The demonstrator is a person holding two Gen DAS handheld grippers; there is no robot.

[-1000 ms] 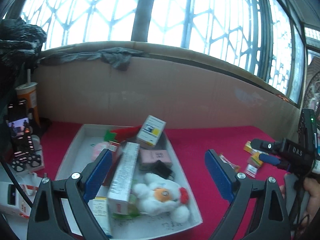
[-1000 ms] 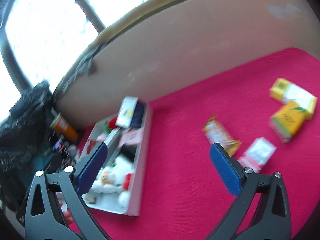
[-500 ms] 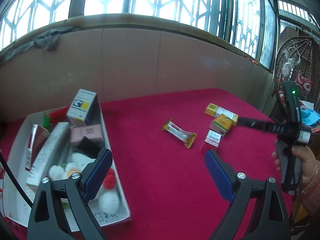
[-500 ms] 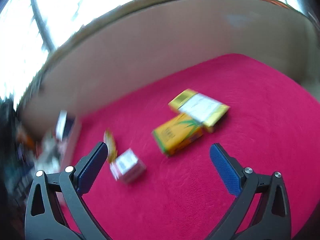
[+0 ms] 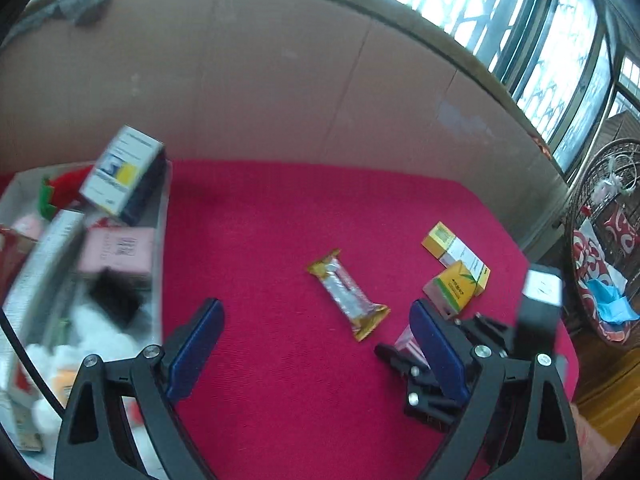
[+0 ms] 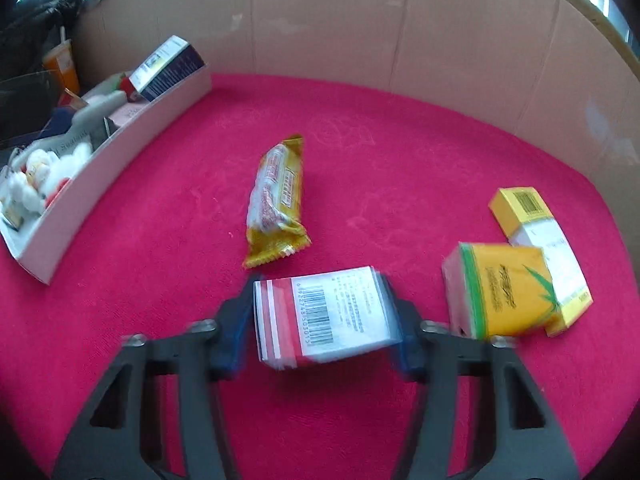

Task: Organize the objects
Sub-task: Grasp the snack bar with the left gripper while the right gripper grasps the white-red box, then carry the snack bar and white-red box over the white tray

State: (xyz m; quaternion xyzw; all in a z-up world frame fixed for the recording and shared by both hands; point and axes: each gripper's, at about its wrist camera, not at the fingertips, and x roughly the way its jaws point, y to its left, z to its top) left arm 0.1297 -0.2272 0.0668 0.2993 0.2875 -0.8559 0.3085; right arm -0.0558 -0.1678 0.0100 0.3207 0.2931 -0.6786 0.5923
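The white tray [image 6: 120, 148] was already well filled: a blue and white box [image 6: 168, 66] leaned on its far corner, with a pink box [image 5: 118, 250], a long carton and a white plush toy [image 6: 36, 176] packed inside, so I judged most of the sorting done. Four things were left on the red cloth [image 6: 360, 128] away from the tray. Farthest from it lay the yellow and white box [image 6: 536, 228], with the orange box [image 6: 500, 296] touching its near side. The snack bar [image 6: 278, 196] lay about midway between those boxes and the tray. Nearest me, on the boxes' side of the bar, was the small red and white packet [image 6: 324, 316]. My right claw [image 6: 324, 334] had just been closing, and its pads sat against the packet's two ends. My left claw [image 5: 316, 352] stood wide open and empty over bare cloth beside the tray. I reckoned the packet went to the tray next, then the bar and both boxes.
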